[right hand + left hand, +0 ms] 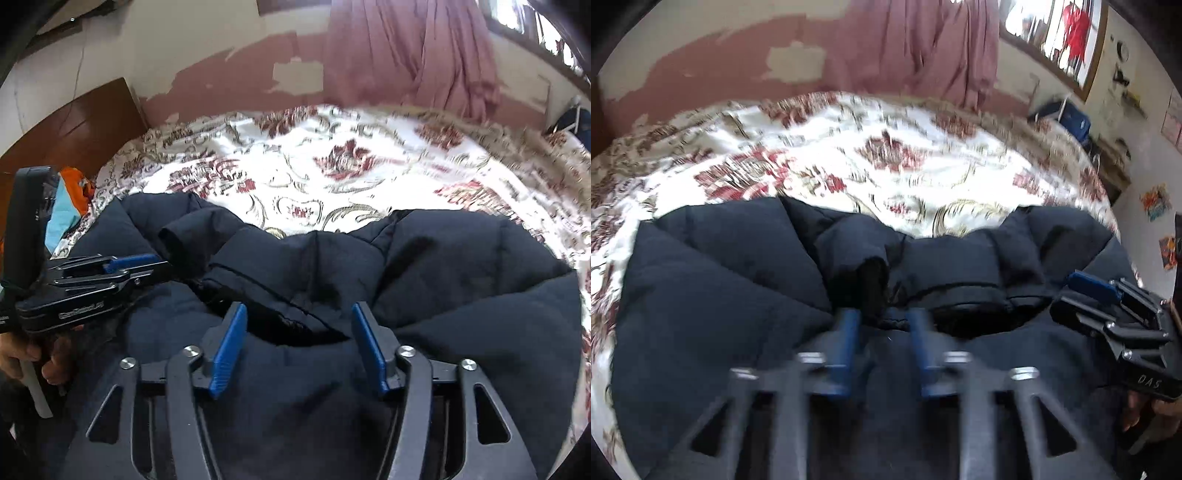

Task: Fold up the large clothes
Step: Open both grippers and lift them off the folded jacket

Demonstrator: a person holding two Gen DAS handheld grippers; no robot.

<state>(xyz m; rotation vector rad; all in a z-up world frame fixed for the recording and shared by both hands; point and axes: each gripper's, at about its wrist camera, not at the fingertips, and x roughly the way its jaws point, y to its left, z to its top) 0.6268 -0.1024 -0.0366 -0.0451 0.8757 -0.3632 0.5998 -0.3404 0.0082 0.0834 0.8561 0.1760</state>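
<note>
A large dark navy padded jacket [720, 288] lies on the flowered bedspread [849, 147], partly folded, with its collar and black lining showing at the middle. My left gripper [882, 314] hovers low over the collar area, its blue pads a moderate gap apart with no cloth between them. It also shows at the left of the right wrist view [155, 264]. My right gripper [299, 314] is open wide over the jacket [461, 280] just short of the collar opening, holding nothing. It also shows at the right in the left wrist view [1082, 282].
The bedspread [332, 158] stretches beyond the jacket to a peeling pink wall with a mauve curtain [406, 48]. A wooden headboard [74, 125] and orange and light-blue cloth [70, 195] are at the left. A window [1060, 33] and blue bag [1067, 118] are at the right.
</note>
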